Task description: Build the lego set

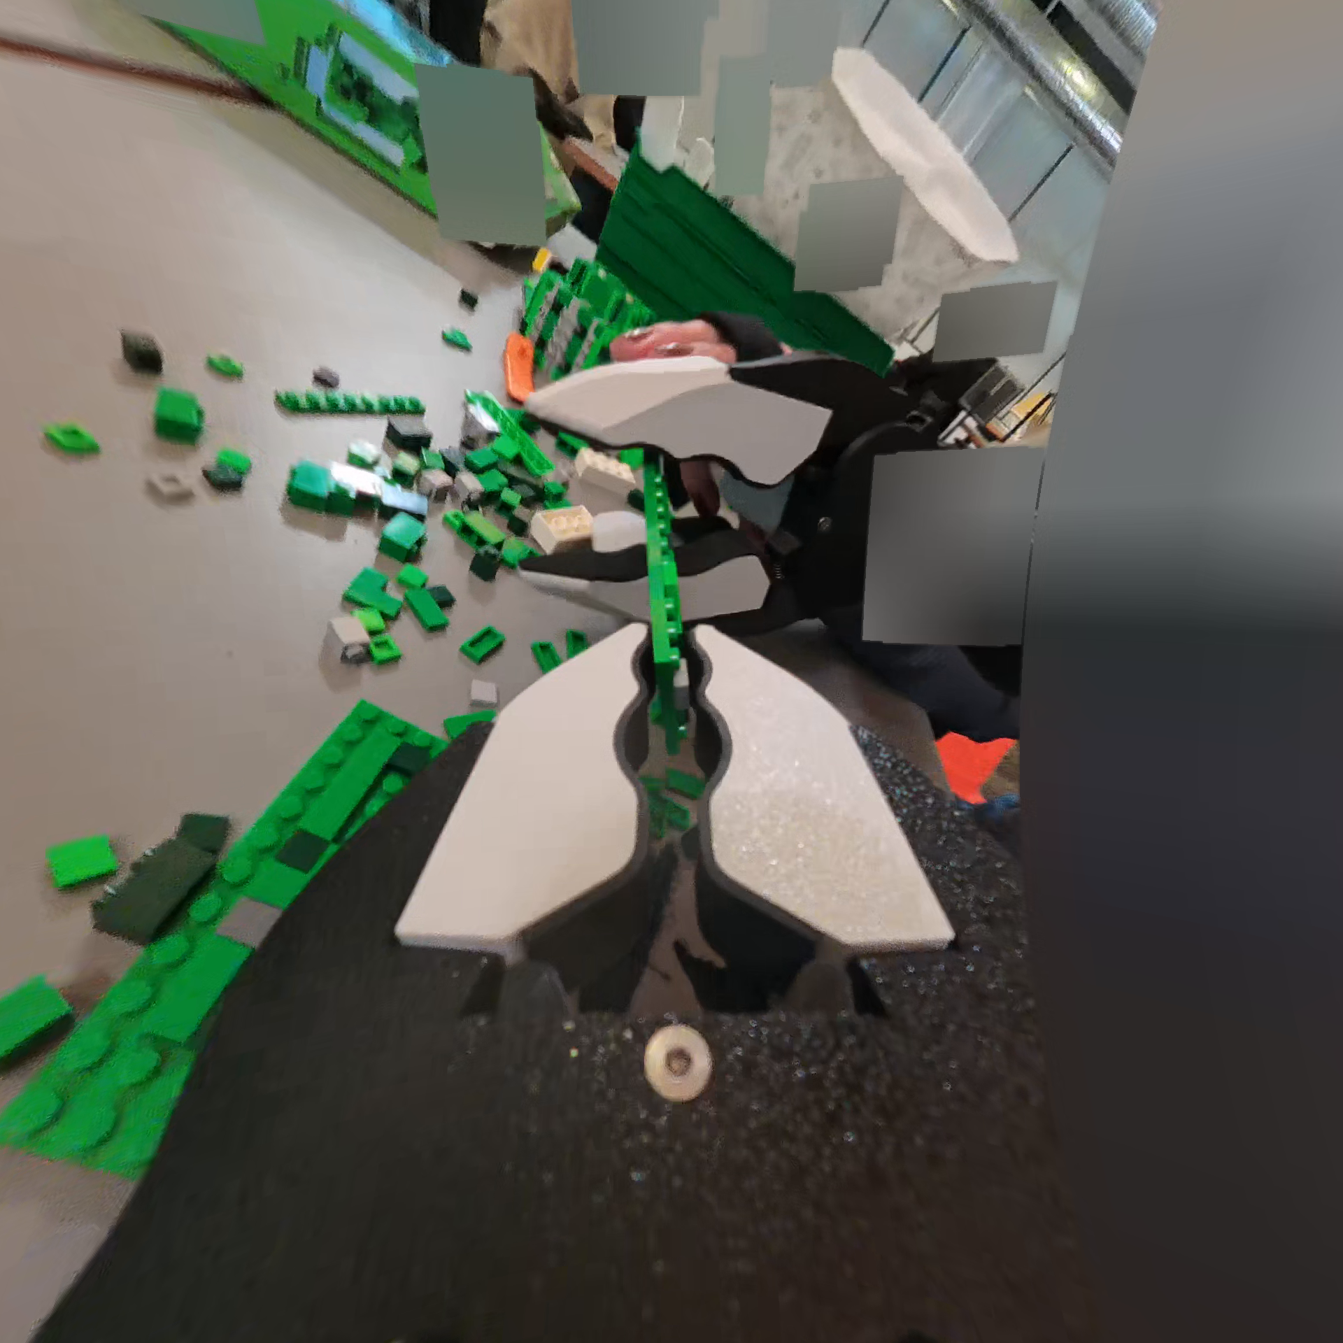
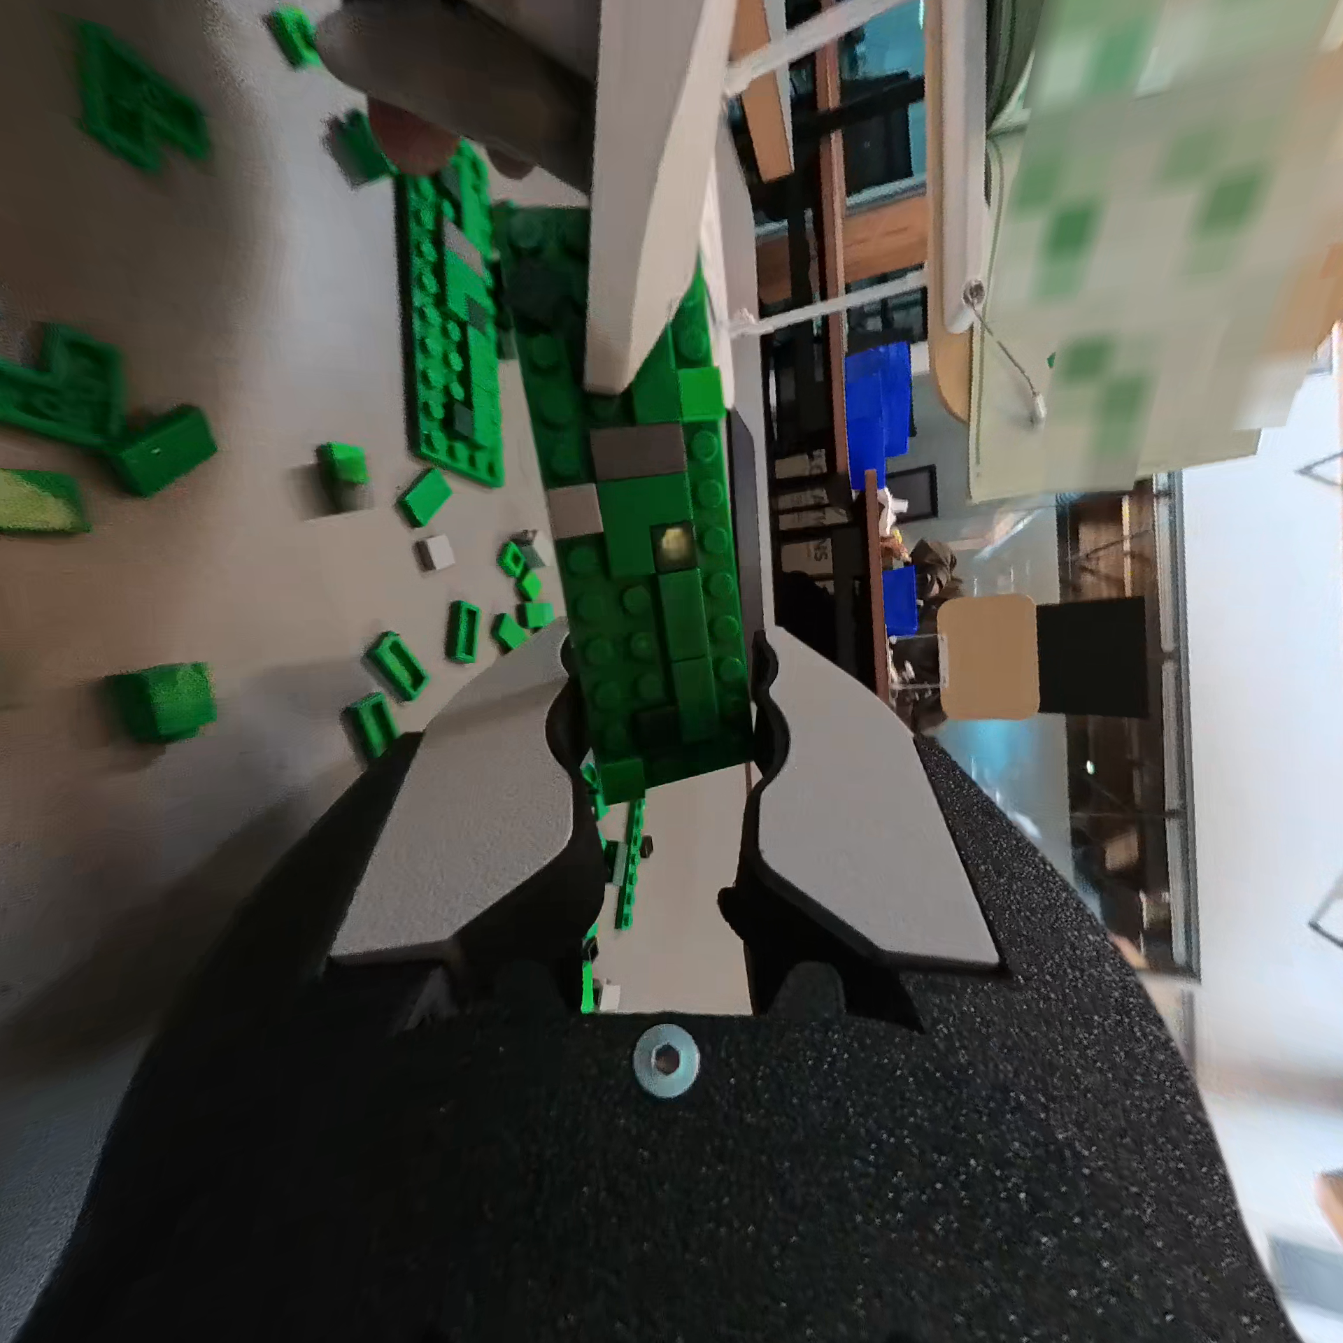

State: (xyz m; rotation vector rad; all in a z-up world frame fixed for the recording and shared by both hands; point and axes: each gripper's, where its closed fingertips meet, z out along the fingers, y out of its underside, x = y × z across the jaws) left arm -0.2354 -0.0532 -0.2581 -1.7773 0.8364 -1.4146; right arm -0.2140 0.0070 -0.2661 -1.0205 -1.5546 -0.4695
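A long green plate assembly with green, dark green and grey tiles on it [image 2: 647, 581] is held above the table by both grippers. My right gripper [image 2: 661, 647] is shut on it across its width at the near end. In the left wrist view the plate [image 1: 665, 654] shows edge-on, and my left gripper [image 1: 665, 643] is shut on its thin faces. One left finger [image 2: 639, 254] presses on the plate's far part. The right gripper also shows in the left wrist view [image 1: 527, 494], its fingers above and below the plate.
Many loose green, grey and white bricks [image 1: 407, 494] lie scattered on the grey table [image 1: 182, 254]. A second studded green plate [image 2: 450, 327] lies flat on the table. A green box [image 1: 327, 94], a large green baseplate [image 1: 698, 247] and an orange tool [image 1: 519, 363] are at the back. Left tips to right tips: about 6 cm.
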